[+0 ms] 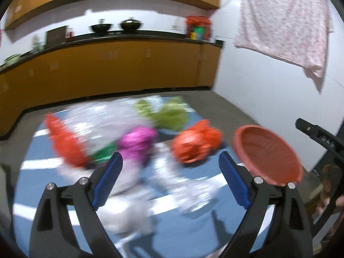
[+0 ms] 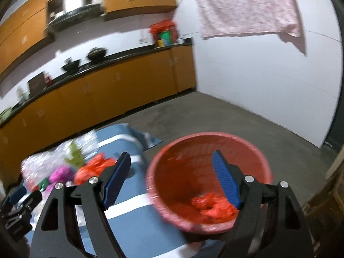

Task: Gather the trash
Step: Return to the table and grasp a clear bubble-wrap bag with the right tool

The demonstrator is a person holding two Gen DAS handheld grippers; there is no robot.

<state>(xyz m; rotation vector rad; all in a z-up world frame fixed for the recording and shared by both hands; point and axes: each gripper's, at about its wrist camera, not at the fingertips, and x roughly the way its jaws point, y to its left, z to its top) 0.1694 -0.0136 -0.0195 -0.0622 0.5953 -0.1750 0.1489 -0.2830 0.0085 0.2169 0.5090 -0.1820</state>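
Observation:
Blurred trash lies on a blue white-striped cloth (image 1: 193, 185): a red bag (image 1: 64, 144), a magenta wad (image 1: 137, 142), a light green bag (image 1: 169, 116), an orange crumpled bag (image 1: 195, 146) and silvery plastic (image 1: 96, 118). My left gripper (image 1: 171, 159) hovers open just short of this pile, nothing between its fingers. A red bin (image 1: 266, 150) stands to the right. In the right wrist view the bin (image 2: 182, 172) holds red crumpled trash (image 2: 212, 206). My right gripper (image 2: 172, 157) is open in front of the bin's mouth and grips nothing. The left gripper (image 2: 19, 197) shows at the lower left.
Orange cabinets (image 1: 107, 71) with a dark counter and two woks (image 1: 116, 26) run along the back. A pink cloth (image 1: 283, 21) hangs on a line by the white wall. Grey floor (image 2: 236, 118) lies beyond the blue cloth (image 2: 126, 215). A brown box edge (image 2: 326, 204) is at right.

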